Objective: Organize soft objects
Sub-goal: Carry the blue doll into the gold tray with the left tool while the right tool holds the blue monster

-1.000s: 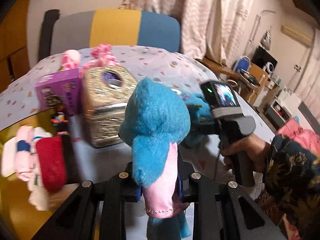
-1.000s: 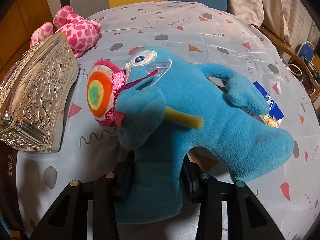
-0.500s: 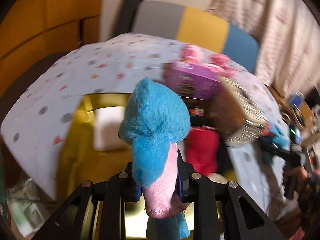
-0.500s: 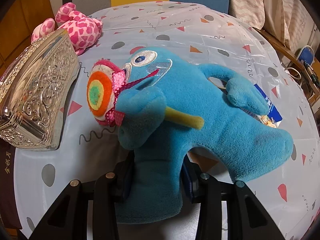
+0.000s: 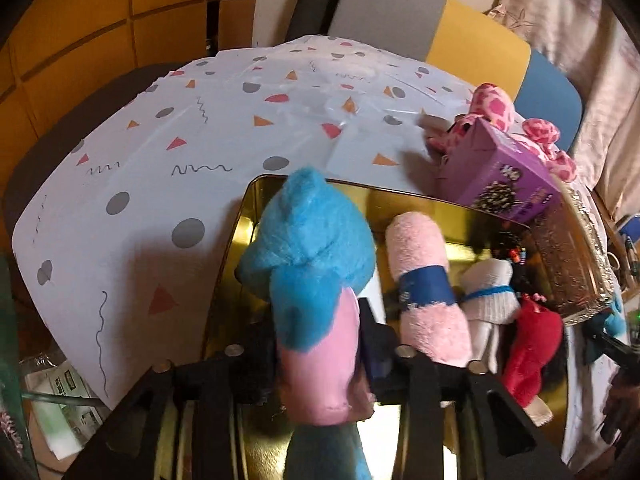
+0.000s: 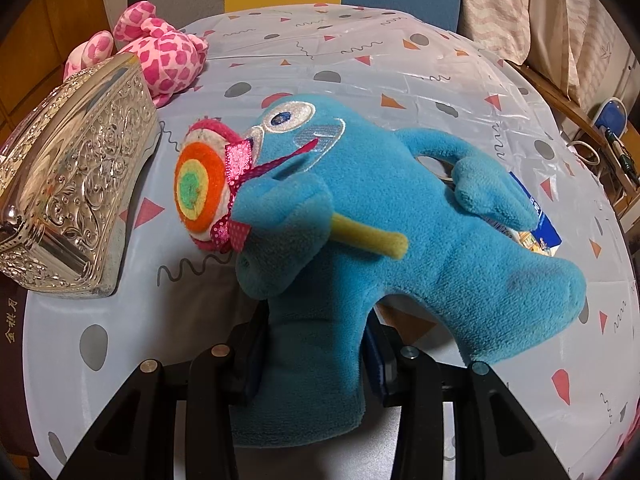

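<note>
We logged the gold tin (image 5: 256,216) as our landmark, standing on the patterned tablecloth (image 5: 168,168). Above its near-left corner hung the left gripper (image 5: 320,344), its jaws opening, with the small blue-and-pink plush (image 5: 312,264) between them; we could not tell whether the pads were pressing on it. Inside the tin, to the right of that plush, we counted a pink rolled towel (image 5: 424,272) with a blue band, a white plush (image 5: 490,292) and a red plush (image 5: 532,344). At the tin's far-right edge stood a purple box (image 5: 500,176), with a pink spotted plush (image 5: 496,108) behind it and a silver embossed box (image 5: 572,256) at its right. Beyond the silver box, we recorded the right gripper (image 6: 316,344) clamped on a leg of the large blue plush (image 6: 400,208), which lay on the cloth holding a felt lollipop (image 6: 200,188), a blue packet (image 6: 540,228) under its arm.
</note>
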The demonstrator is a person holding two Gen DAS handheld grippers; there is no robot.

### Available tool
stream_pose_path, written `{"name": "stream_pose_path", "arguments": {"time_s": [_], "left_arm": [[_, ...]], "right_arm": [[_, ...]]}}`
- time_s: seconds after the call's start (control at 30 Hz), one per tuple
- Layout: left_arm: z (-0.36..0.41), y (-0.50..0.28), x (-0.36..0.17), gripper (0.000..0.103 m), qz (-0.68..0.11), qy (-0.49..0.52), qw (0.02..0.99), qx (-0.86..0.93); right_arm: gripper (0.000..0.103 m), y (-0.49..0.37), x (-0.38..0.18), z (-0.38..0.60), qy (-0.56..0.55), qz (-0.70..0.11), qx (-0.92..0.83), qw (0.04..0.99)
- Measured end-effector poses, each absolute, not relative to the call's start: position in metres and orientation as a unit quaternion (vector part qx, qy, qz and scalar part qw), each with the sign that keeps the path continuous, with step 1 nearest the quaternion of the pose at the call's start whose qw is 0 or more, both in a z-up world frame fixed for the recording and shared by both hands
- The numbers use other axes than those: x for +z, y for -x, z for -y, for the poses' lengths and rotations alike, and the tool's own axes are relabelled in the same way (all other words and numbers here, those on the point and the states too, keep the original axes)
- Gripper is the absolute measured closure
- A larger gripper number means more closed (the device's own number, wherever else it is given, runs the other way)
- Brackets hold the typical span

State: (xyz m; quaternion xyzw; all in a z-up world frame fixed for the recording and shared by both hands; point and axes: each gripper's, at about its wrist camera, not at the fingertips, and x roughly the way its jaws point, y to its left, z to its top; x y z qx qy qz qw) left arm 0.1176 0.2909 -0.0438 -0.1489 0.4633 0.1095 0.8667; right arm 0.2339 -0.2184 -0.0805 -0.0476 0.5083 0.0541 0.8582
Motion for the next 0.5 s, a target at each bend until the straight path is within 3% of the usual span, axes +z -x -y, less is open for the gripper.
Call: {"name": "stream_pose_path", "arguments": {"time_s": [0.27, 0.5], "left_arm": [[-0.284, -0.108, -0.038, 0.045, -0.442, 0.12, 0.88, 0.124], [-0.27, -0.097, -0.014, 0.018, -0.396, 0.056, 0.904, 0.154]], "right_arm": [[0.062, -0.234, -0.081, 0.218, 0.048, -0.508, 0.053, 0.858], [0.062, -0.234, -0.081, 0.219, 0.05, -0.507, 0.052, 0.859]]}}
